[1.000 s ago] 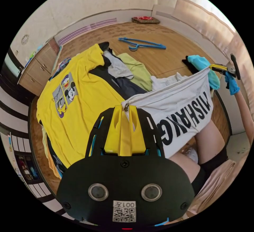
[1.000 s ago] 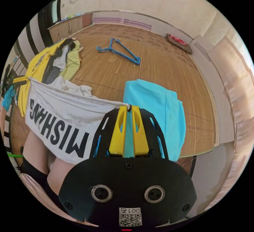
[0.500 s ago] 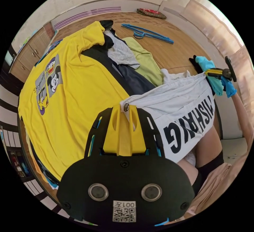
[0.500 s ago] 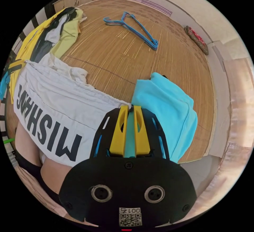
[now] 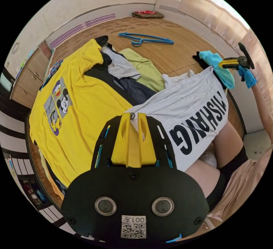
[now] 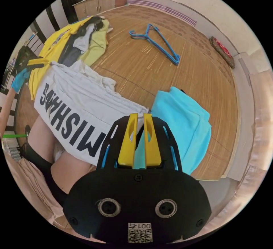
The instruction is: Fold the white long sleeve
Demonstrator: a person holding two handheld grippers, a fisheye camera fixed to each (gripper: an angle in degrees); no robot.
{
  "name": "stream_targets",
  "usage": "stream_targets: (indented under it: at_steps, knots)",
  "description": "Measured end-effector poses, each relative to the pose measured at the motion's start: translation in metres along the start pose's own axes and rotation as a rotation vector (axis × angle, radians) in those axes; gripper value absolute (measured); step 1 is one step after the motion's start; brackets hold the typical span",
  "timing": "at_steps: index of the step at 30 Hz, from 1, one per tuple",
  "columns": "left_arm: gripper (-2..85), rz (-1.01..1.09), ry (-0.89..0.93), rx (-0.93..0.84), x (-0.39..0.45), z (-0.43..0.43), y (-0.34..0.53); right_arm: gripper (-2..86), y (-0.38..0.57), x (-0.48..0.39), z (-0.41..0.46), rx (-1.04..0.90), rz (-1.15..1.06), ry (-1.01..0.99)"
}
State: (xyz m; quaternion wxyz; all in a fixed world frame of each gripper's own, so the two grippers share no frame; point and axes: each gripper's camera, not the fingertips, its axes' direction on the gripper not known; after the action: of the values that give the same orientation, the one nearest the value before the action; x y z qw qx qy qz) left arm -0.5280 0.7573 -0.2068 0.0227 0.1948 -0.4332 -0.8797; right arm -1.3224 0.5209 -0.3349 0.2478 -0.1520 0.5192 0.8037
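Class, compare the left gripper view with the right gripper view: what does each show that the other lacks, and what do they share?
Left gripper view: the cartoon print on the yellow shirt, and the right gripper seen from afar. Right gripper view: the left gripper seen from afar. Both: the white long sleeve, the blue hangers and the wooden floor.

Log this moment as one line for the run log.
left hand-held gripper: shut on white shirt corner | right hand-held gripper: open beside the shirt's other corner | shirt: hangs over person's lap | fold: not done
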Motion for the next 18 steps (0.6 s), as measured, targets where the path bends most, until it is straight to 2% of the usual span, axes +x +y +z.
stream_targets:
  at_steps: [4, 9, 18]
  knots:
    - [1.6, 0.026, -0.039, -0.027, 0.010, 0.013, -0.016, 3.3, -0.017, -0.012, 0.035, -0.061, -0.024, 0.062]
    - [1.9, 0.058, -0.123, -0.048, 0.023, 0.027, -0.032, 7.4, -0.043, -0.011, 0.081, -0.156, 0.047, 0.086]
    - [0.1, 0.054, -0.175, -0.044, 0.026, 0.038, -0.054, 2.0, -0.066, 0.000, 0.089, -0.055, 0.159, 0.192]
